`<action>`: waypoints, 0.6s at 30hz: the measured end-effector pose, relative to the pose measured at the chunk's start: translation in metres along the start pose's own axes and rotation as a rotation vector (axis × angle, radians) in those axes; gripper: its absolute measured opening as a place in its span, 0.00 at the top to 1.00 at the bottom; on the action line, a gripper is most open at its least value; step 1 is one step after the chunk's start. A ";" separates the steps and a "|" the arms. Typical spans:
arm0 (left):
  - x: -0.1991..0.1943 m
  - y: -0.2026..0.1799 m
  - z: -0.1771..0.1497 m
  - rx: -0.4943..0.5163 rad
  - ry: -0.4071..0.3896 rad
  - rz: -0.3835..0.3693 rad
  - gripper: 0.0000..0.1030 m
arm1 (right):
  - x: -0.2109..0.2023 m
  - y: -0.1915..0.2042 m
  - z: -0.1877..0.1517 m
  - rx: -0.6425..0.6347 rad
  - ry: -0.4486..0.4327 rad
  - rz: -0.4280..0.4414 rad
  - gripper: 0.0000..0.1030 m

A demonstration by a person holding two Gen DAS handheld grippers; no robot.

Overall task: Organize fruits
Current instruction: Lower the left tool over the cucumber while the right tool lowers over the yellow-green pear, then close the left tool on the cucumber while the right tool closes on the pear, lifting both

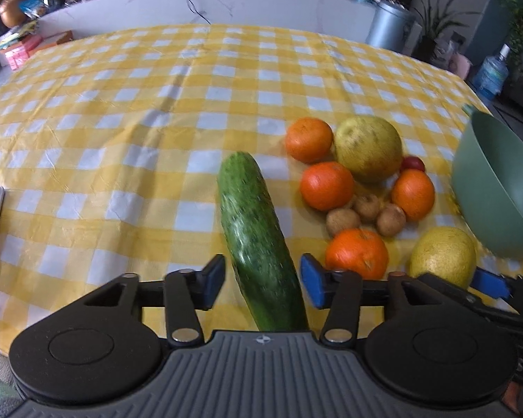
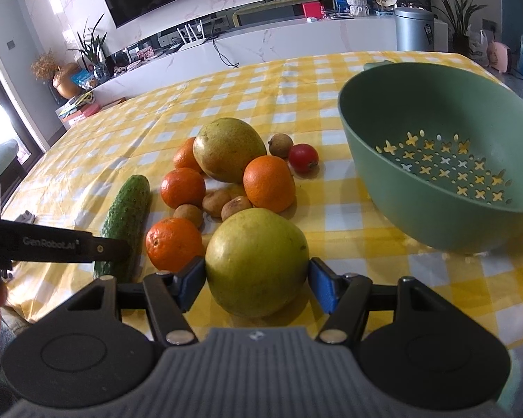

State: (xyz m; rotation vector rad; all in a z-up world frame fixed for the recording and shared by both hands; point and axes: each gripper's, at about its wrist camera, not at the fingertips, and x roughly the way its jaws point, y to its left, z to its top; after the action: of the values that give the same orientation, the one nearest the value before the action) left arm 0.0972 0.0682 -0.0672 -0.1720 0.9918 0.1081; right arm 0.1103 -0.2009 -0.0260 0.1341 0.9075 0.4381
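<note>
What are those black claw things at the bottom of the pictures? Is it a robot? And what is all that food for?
It's not a robot. A person holds a two-finger grabber in each hand, and each grabber carries a camera that looks along its fingers. So one picture comes from the left gripper and the other from the right gripper.

On the checked tablecloth lie a cucumber, oranges, small brown fruits, a red one and two big yellow-green fruits. Beside them stands an empty green strainer bowl.

The left grabber is open, with the cucumber between its fingers but not squeezed. The right one has its blue pads against the nearer big fruit, which rests on the cloth.
</note>
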 end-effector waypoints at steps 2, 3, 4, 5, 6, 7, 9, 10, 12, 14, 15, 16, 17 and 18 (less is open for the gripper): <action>0.002 0.001 0.002 -0.014 -0.030 0.014 0.33 | 0.000 0.001 0.000 -0.001 -0.009 -0.002 0.33; 0.003 0.001 0.003 -0.021 -0.036 0.019 0.33 | 0.001 0.002 0.000 -0.003 -0.009 -0.006 0.33; 0.004 0.001 0.004 -0.030 -0.043 0.020 0.33 | 0.002 0.002 0.000 -0.005 -0.009 -0.007 0.33; 0.005 0.002 0.004 -0.039 -0.053 0.021 0.33 | 0.003 0.002 0.001 -0.004 -0.009 -0.008 0.33; 0.006 0.002 0.004 -0.044 -0.060 0.025 0.33 | 0.004 0.002 0.002 -0.004 -0.008 -0.007 0.32; 0.008 0.002 0.004 -0.044 -0.064 0.031 0.33 | 0.006 0.002 0.003 0.002 -0.009 -0.005 0.32; 0.011 0.000 0.003 -0.037 -0.070 0.038 0.34 | 0.008 0.001 0.004 0.030 -0.007 0.009 0.31; 0.012 0.000 0.003 -0.033 -0.075 0.038 0.36 | 0.010 0.000 0.005 0.045 -0.003 0.020 0.31; 0.014 -0.002 0.001 -0.027 -0.080 0.041 0.40 | 0.014 0.000 0.006 0.061 0.005 0.032 0.31; 0.017 -0.002 0.000 -0.025 -0.081 0.046 0.44 | 0.014 0.001 0.005 0.060 -0.002 0.030 0.31; 0.018 -0.002 0.000 -0.027 -0.081 0.045 0.47 | 0.014 0.001 0.005 0.058 -0.006 0.030 0.32; 0.018 -0.002 0.000 -0.031 -0.082 0.041 0.49 | 0.014 0.002 0.005 0.059 -0.008 0.032 0.32; 0.019 -0.002 0.000 -0.032 -0.085 0.037 0.51 | 0.015 0.002 0.005 0.060 -0.007 0.035 0.33; 0.019 -0.002 0.000 -0.032 -0.087 0.035 0.52 | 0.016 0.002 0.006 0.058 -0.006 0.041 0.38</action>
State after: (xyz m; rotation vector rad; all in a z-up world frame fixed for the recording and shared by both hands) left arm 0.1073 0.0662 -0.0828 -0.1779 0.9069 0.1622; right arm 0.1223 -0.1919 -0.0334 0.2070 0.9136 0.4490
